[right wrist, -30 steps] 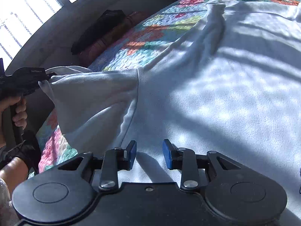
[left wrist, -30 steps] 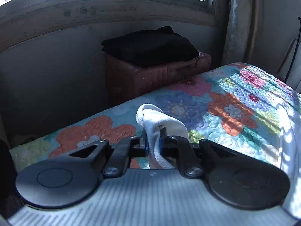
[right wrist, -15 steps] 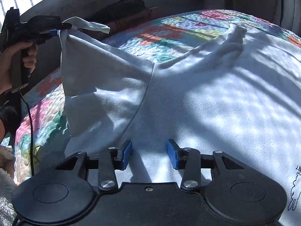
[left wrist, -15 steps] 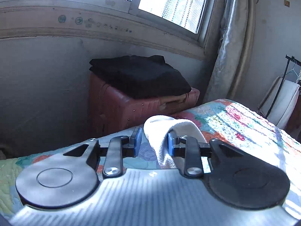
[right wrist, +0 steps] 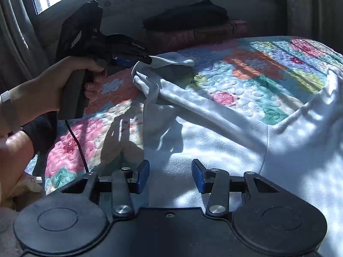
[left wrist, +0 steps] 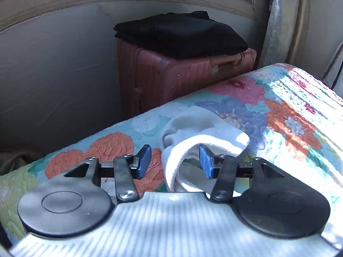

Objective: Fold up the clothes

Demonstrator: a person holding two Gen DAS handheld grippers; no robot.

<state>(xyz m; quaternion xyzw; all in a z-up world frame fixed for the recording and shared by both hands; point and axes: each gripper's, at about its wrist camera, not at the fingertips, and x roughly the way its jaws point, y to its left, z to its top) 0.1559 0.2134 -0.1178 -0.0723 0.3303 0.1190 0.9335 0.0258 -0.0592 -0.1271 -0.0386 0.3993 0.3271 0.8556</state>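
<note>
Lying across the floral quilt (right wrist: 253,68), the white sweatshirt (right wrist: 235,141) has its sleeve end (left wrist: 205,128) stretched toward the bed's window-side edge. The left gripper (left wrist: 174,161) stands wide apart, cuff looped loosely between its fingers (nothing pinched). The right gripper (right wrist: 170,175) gapes open over the sweatshirt's body, holding nothing.

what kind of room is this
Most likely a bedroom. A bed with a floral quilt fills the foreground, a reddish suitcase with folded dark clothes stands against the wall, and a curtain hangs by the window. A white garment lies on the quilt.
</note>
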